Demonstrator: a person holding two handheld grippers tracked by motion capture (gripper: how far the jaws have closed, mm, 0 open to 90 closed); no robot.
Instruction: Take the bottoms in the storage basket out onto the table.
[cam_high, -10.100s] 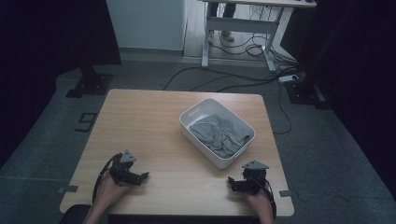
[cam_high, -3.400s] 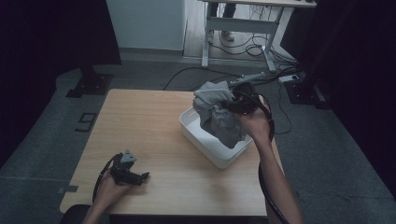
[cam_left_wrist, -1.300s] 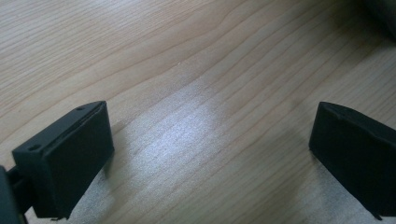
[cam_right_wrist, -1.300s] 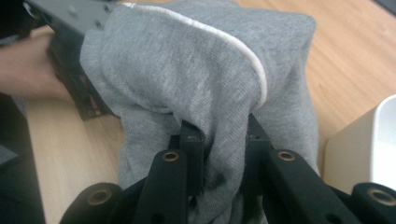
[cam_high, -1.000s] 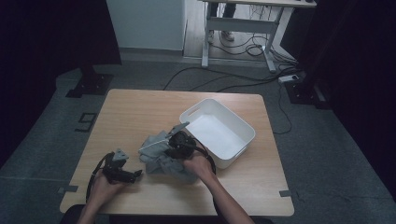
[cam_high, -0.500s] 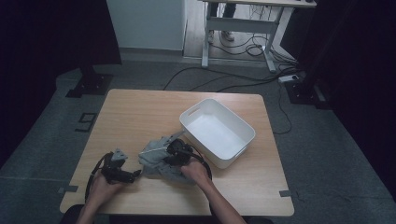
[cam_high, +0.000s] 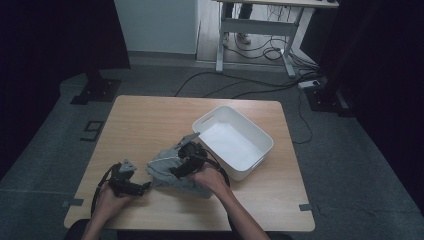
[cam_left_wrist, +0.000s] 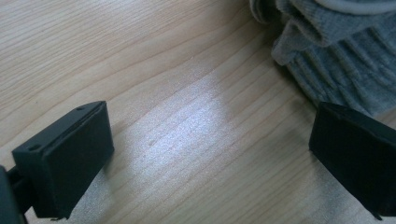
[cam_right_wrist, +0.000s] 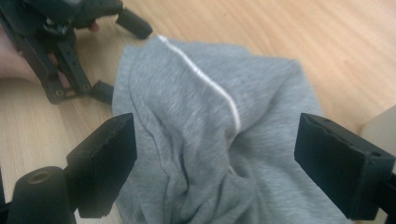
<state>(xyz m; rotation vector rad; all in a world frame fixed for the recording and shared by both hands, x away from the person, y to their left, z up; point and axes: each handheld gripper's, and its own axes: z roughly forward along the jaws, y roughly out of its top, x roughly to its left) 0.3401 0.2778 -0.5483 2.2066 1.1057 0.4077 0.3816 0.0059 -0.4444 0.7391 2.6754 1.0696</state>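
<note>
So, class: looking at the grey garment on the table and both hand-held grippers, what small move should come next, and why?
Probably lift the right hand-held gripper clear. Its jaws have just been opening and stand apart over the grey garment, which lies crumpled on the table beside the white tub.

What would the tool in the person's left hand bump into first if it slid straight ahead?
Probably the grey garment: the left tool, jaws wide open, points at its near edge across bare table.

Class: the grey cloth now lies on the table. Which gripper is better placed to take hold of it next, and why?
Probably the right gripper: its jaws, which have just been opening, stand wide apart over the cloth. The left gripper is also open, but over bare table, the cloth just beside one jaw.
</note>
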